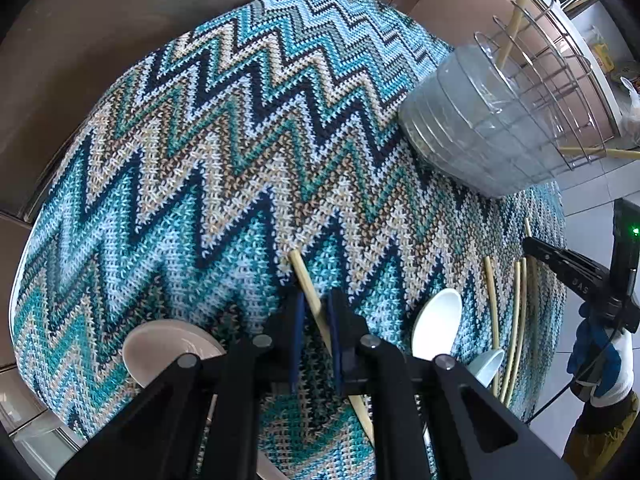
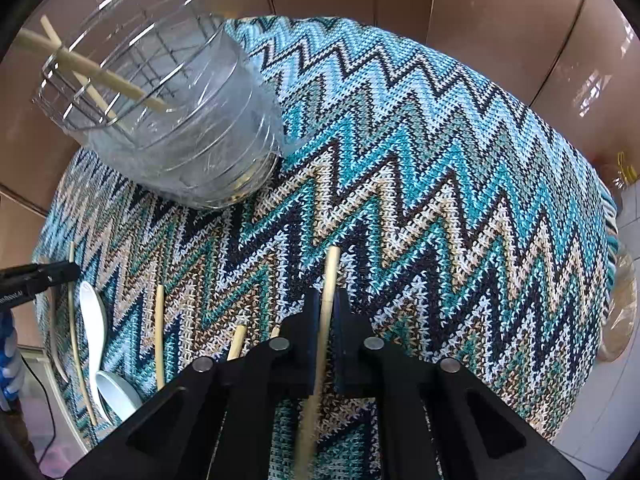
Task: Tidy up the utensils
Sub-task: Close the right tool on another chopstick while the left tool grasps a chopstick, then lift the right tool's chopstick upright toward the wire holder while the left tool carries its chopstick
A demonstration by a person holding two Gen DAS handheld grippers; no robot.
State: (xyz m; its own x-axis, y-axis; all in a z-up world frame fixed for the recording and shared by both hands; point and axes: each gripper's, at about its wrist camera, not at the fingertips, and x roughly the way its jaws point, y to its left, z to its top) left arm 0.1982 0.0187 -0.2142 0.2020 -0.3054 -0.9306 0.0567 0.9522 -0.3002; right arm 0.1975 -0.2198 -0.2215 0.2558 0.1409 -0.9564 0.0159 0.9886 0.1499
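Observation:
In the left wrist view my left gripper (image 1: pixel 316 312) is shut on a pale wooden chopstick (image 1: pixel 306 276) that slants across the zigzag knitted cloth (image 1: pixel 224 152). My right gripper (image 2: pixel 328 312) is shut on another chopstick (image 2: pixel 331 276), which points away from me over the same cloth. More chopsticks (image 2: pixel 159 336) and two white spoons (image 2: pixel 92 320) lie loose on the cloth between the two grippers. A wire utensil holder in a clear plastic tub (image 2: pixel 180 120) stands at the far side with two chopsticks (image 2: pixel 80 64) leaning in it.
A pinkish bowl (image 1: pixel 168 348) sits on the cloth just left of the left gripper. Brown cabinet panels (image 2: pixel 480 8) rise behind the table. A gloved hand (image 1: pixel 600 360) holds the right gripper at the table's right edge, over white floor tiles.

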